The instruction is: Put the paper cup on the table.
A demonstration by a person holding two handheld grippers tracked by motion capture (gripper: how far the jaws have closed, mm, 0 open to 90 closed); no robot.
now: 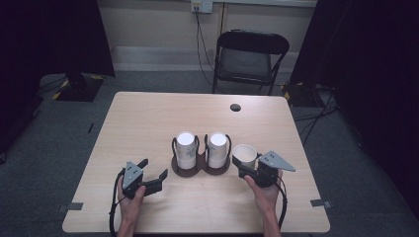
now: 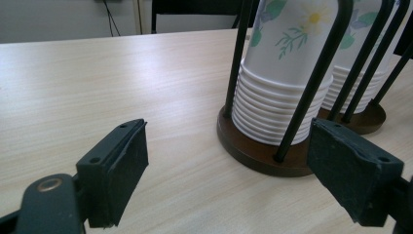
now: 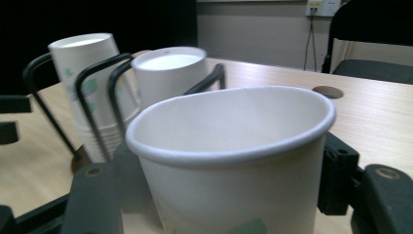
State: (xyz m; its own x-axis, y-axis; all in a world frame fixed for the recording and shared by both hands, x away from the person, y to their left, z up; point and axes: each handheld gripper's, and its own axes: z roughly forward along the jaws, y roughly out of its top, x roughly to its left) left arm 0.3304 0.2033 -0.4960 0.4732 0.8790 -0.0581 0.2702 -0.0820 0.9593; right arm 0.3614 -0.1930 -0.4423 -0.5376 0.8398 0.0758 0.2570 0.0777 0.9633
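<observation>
On the pale wooden counter (image 1: 148, 123), a dark double-ringed holder (image 1: 200, 167) sits a little toward six o'clock from the middle, carrying two stacks of upside-down paper cups side by side inside black wire loops: the left stack (image 1: 186, 148) and the right stack (image 1: 217, 148). At about four o'clock from the holder, the right gripper (image 1: 245, 167) is closed on a single upright paper cup (image 1: 244, 155), its jaws pressing the sides so that the rim is squashed into an oval (plain to see in the right gripper view, where the cup (image 3: 234, 161) sits between the two black jaws with the stacks behind it at ten o'clock). The cup stands just beside the right stack. The left gripper (image 1: 154, 172) hovers at about eight o'clock from the holder, its jaws spread wide and holding nothing; in the left gripper view the holder's base (image 2: 258, 148) and the flower-printed left stack lie ahead toward the right-hand jaw. A black folding chair (image 1: 249, 59) stands beyond the counter at twelve o'clock.
</observation>
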